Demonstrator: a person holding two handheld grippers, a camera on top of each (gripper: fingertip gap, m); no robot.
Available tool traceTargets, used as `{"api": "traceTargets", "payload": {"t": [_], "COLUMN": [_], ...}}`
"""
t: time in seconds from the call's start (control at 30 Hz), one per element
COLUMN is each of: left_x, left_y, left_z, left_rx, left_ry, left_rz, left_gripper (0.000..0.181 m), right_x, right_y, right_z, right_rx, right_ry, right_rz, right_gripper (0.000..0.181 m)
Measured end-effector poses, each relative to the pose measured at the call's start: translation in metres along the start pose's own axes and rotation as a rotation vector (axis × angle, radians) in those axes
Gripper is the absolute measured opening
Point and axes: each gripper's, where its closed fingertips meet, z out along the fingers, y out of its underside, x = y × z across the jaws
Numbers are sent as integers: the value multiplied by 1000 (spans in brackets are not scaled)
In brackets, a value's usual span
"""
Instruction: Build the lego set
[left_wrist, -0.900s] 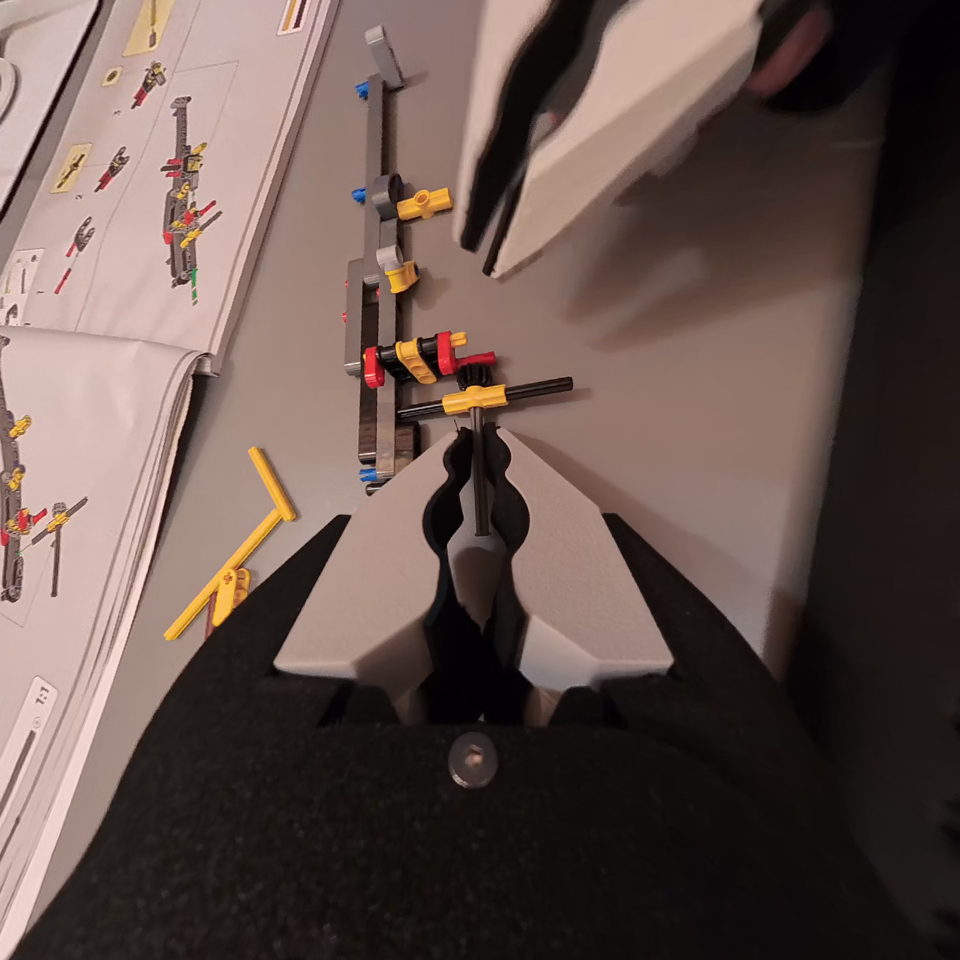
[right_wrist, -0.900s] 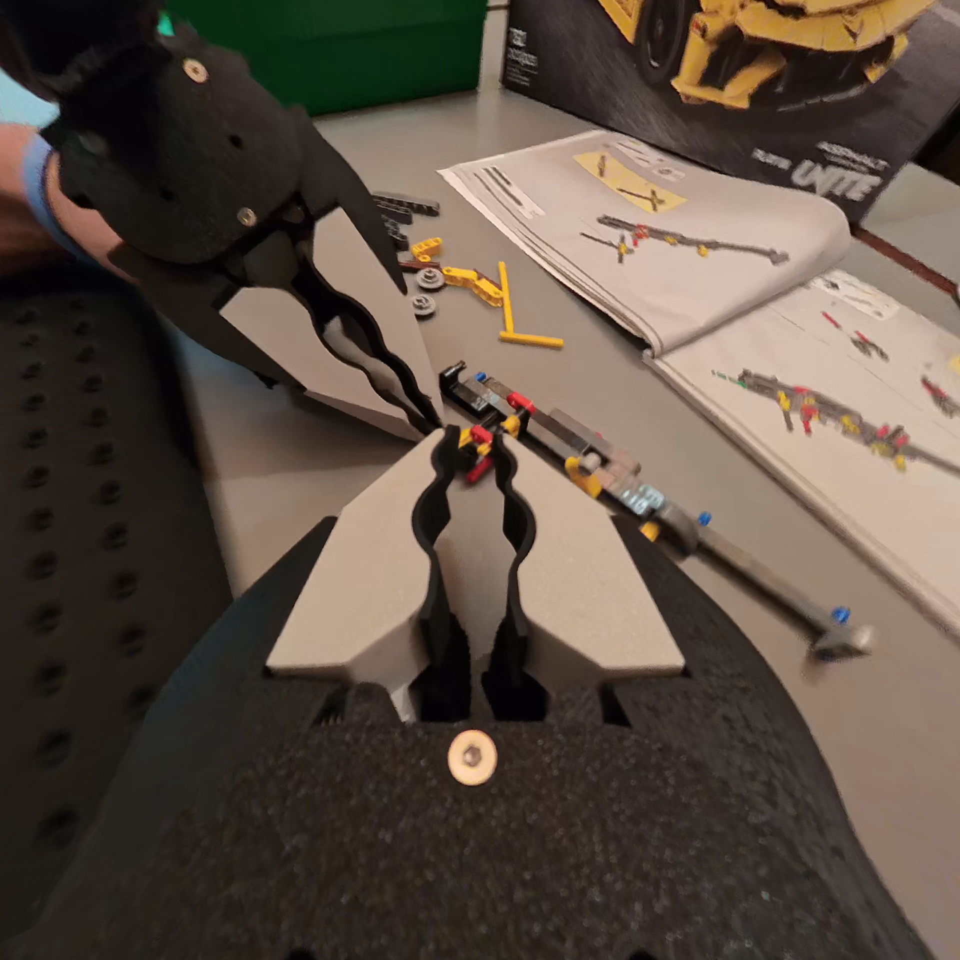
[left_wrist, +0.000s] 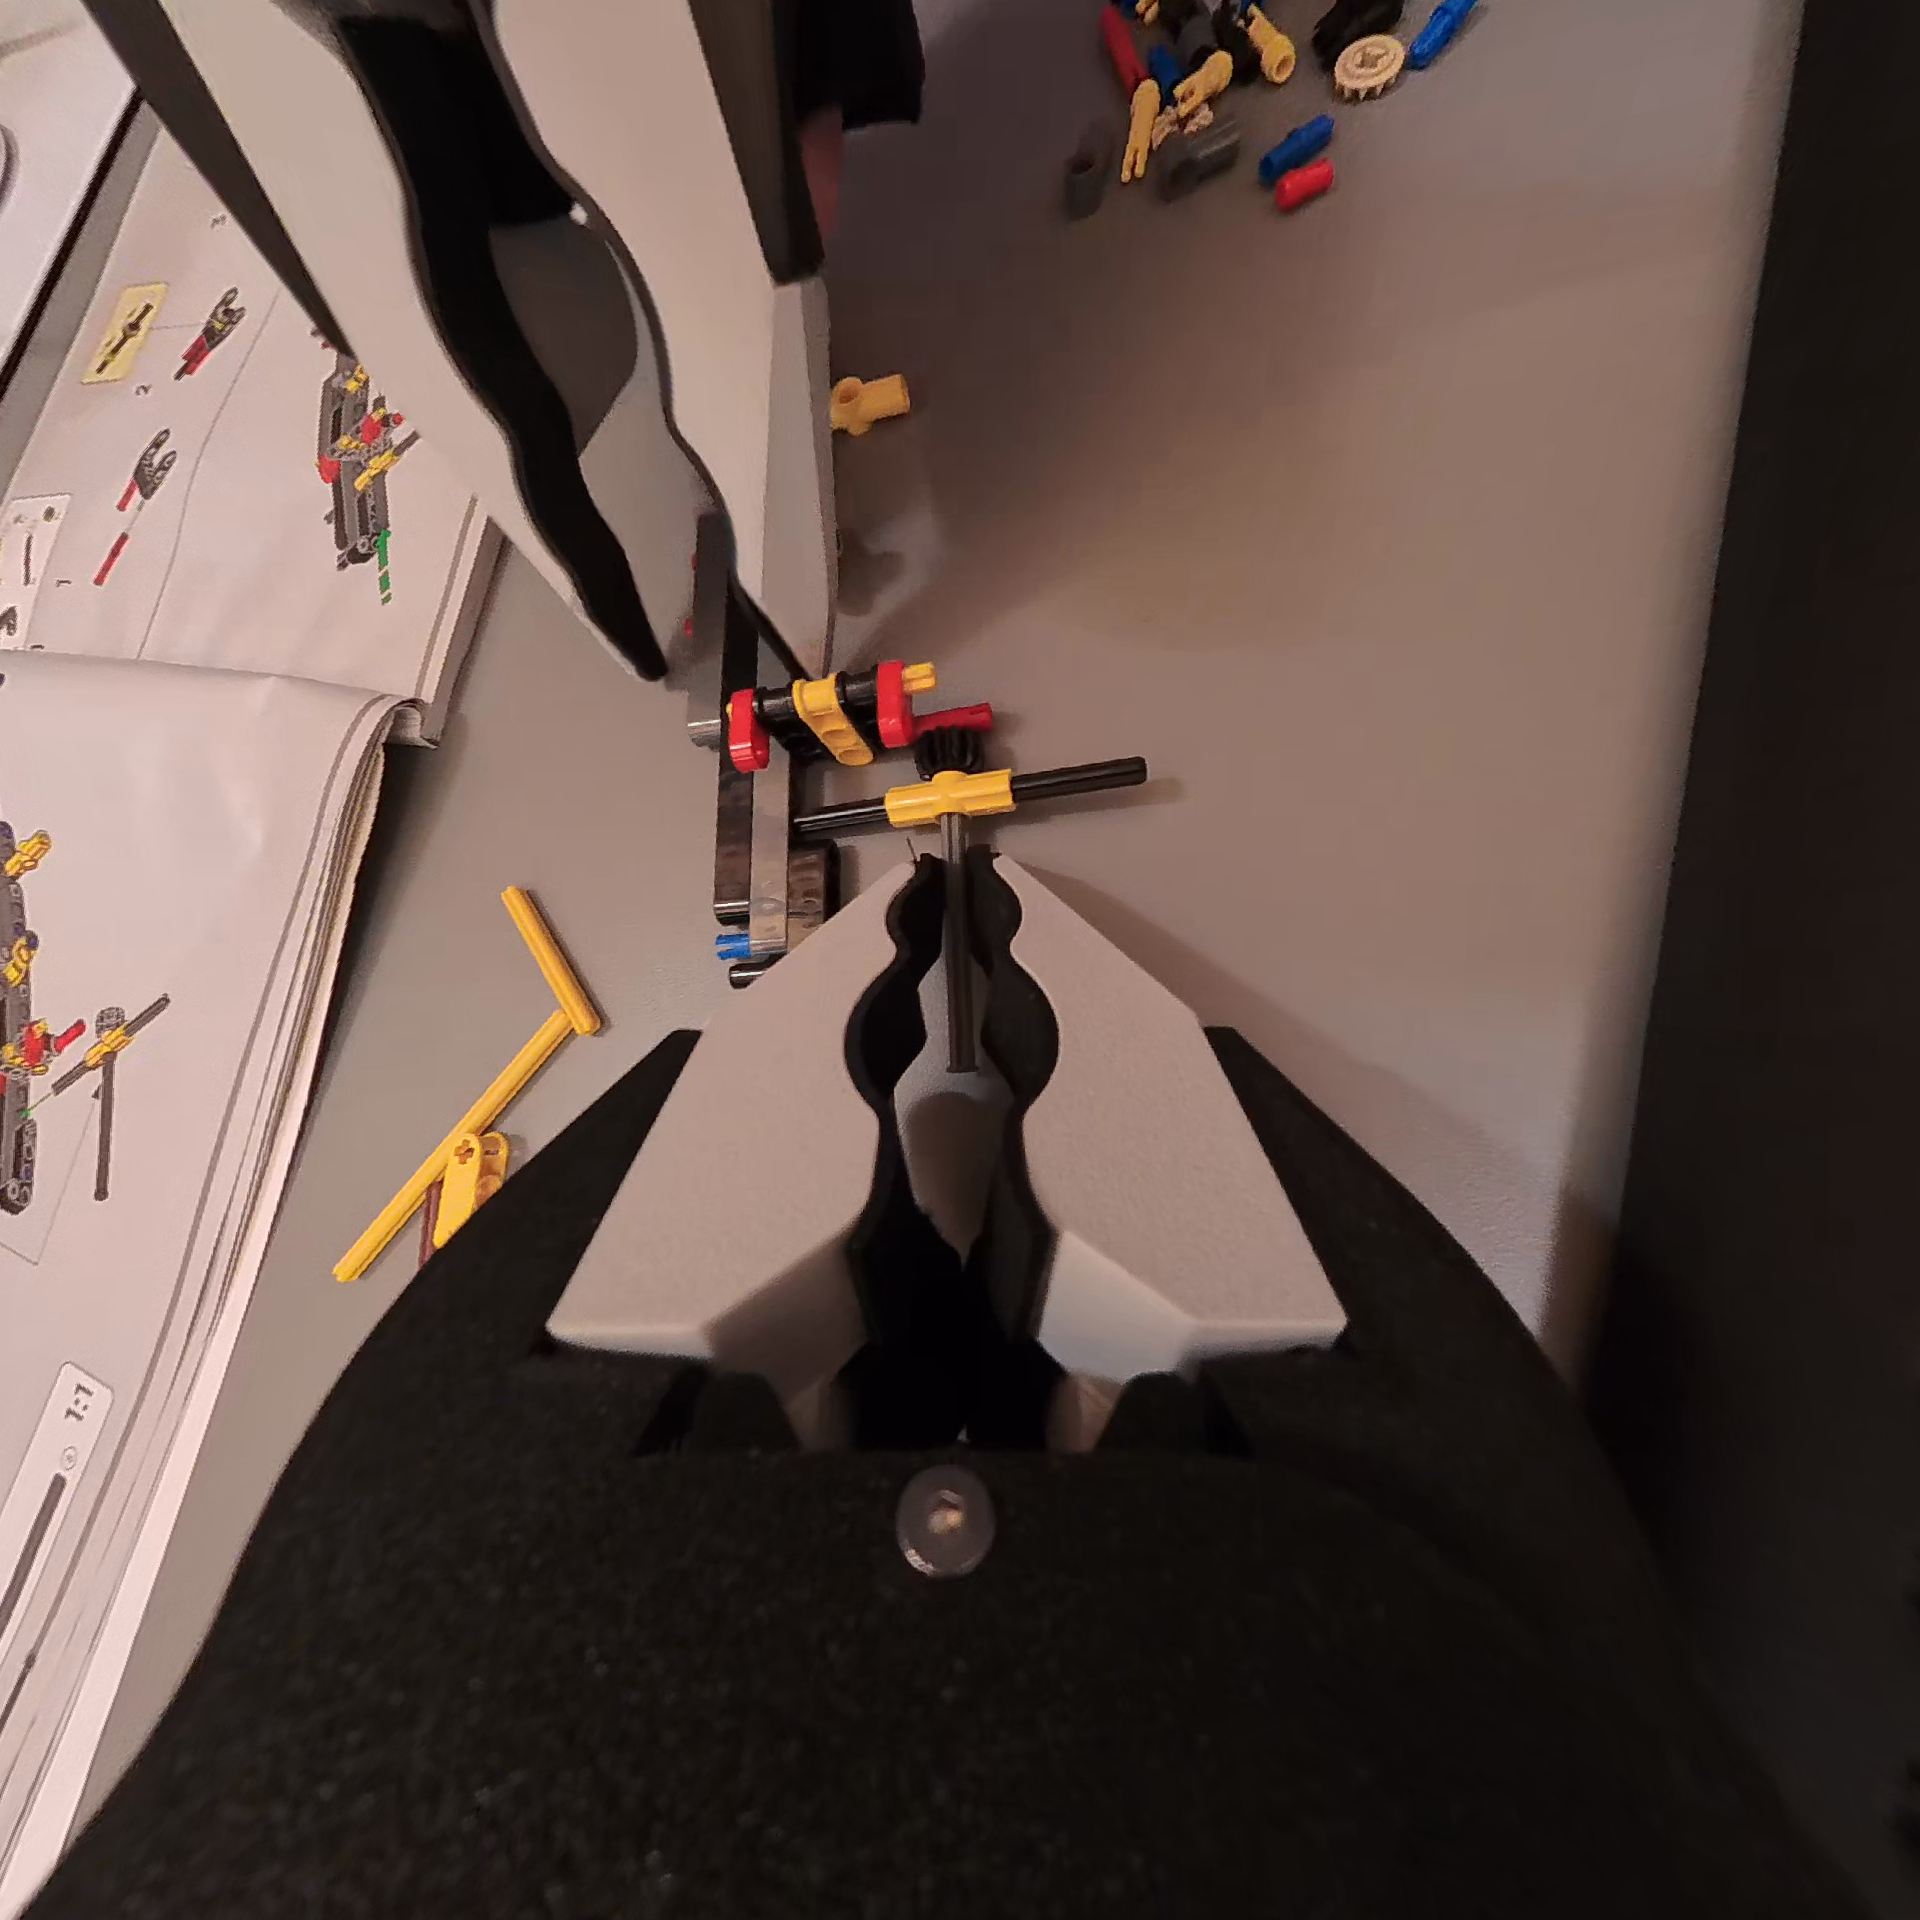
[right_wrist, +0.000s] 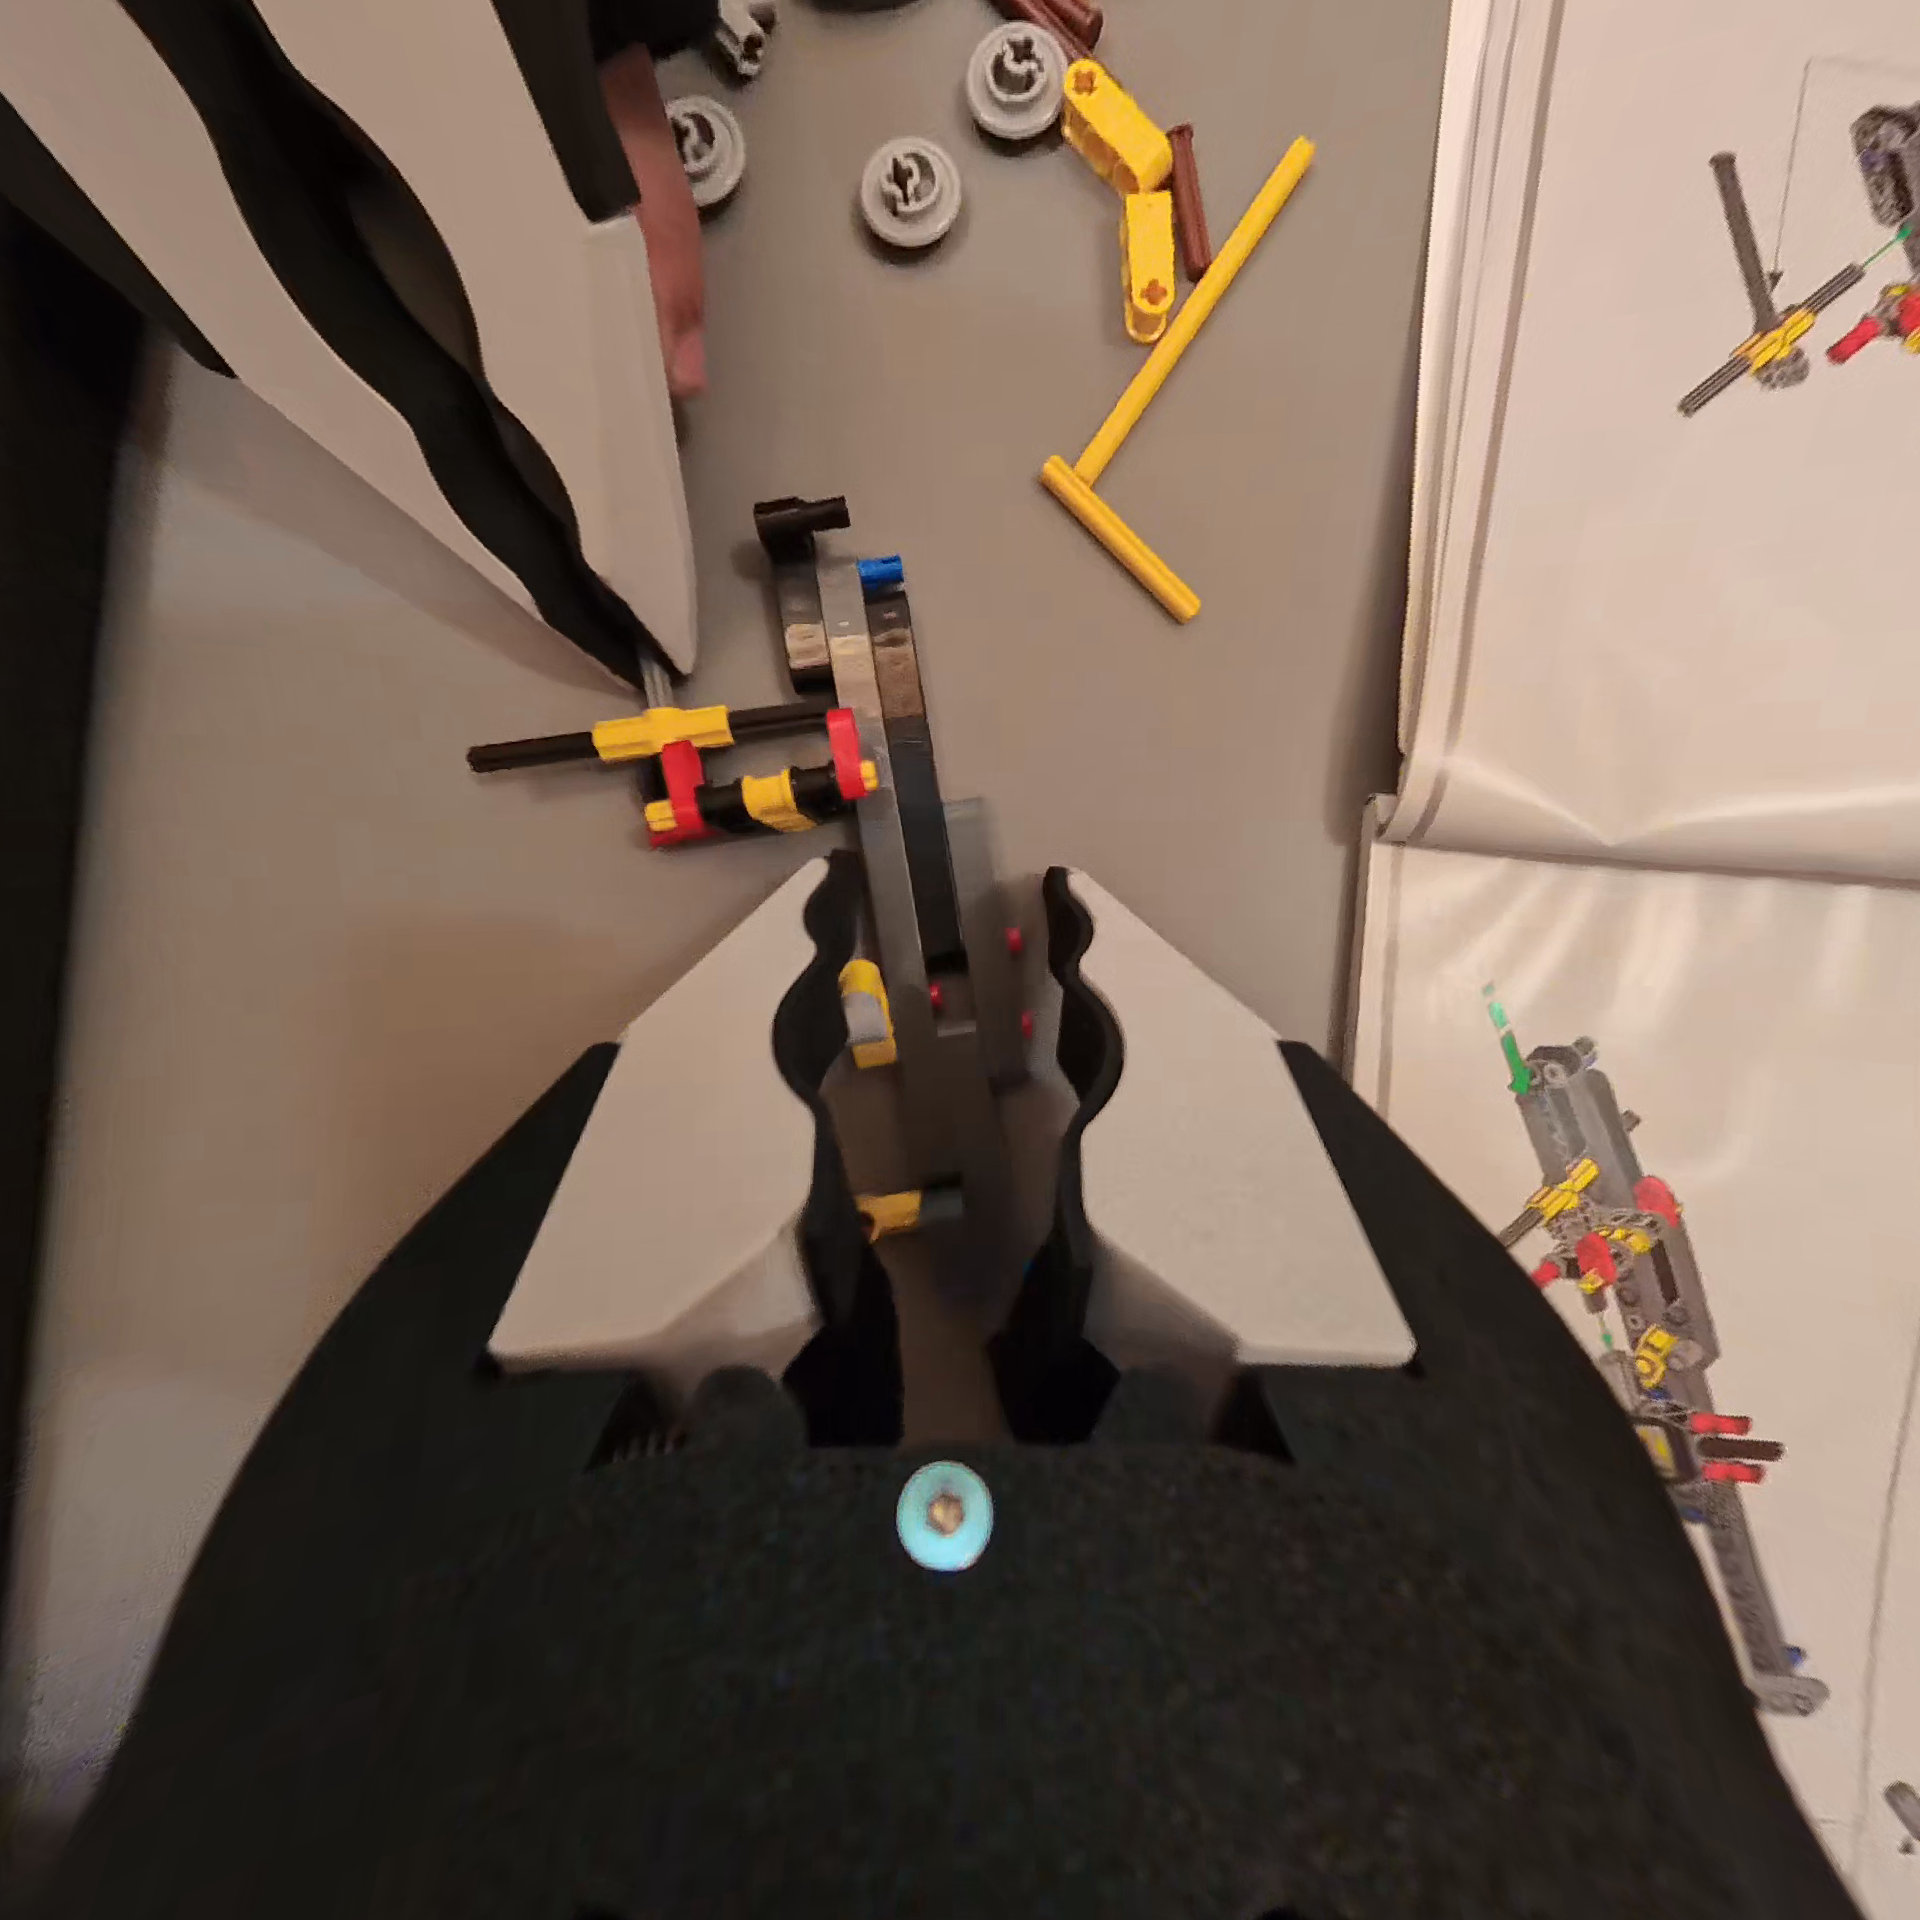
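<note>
Left to right, left wrist view: the open instruction booklet (left_wrist: 197, 883), matt paper; loose yellow axles (left_wrist: 468, 1081) lying in a T; the long grey-and-black beam assembly (left_wrist: 753, 862) flat on the smooth grey bench (left_wrist: 1351, 727). Your left gripper (left_wrist: 954, 868) is clamped on a thin dark axle (left_wrist: 956, 966) plugged into a yellow cross connector (left_wrist: 951, 798) beside the red-and-yellow joint. Far right, a heap of unsorted small parts (left_wrist: 1226, 104). Your right gripper (right_wrist: 940, 883) straddles the beam, jaws apart, not visibly pinching. Judged progress: early; the chassis beam is partly built, many parts remain.
</note>
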Motion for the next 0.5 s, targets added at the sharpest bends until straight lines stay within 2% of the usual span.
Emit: {"api": "traceTargets", "payload": {"t": [0.07,0.13,0.33,0.5], "left_x": [0,0,-2,-5], "left_y": [0,0,1,3], "left_z": [0,0,-1,-3], "left_rx": [0,1,9,3], "left_ry": [3,8,-23,-36], "left_rz": [0,-1,56,72], "left_gripper": [2,2,2,2], "right_x": [1,-2,-4,-9], "right_y": [-1,-4,-3,-4], "right_z": [3,5,4,4], "right_rx": [-2,22,59,66], "right_ry": [16,0,-11,-60], "right_rz": [-23,-38,-82,-45], "right_gripper": [34,24,23,23]}}
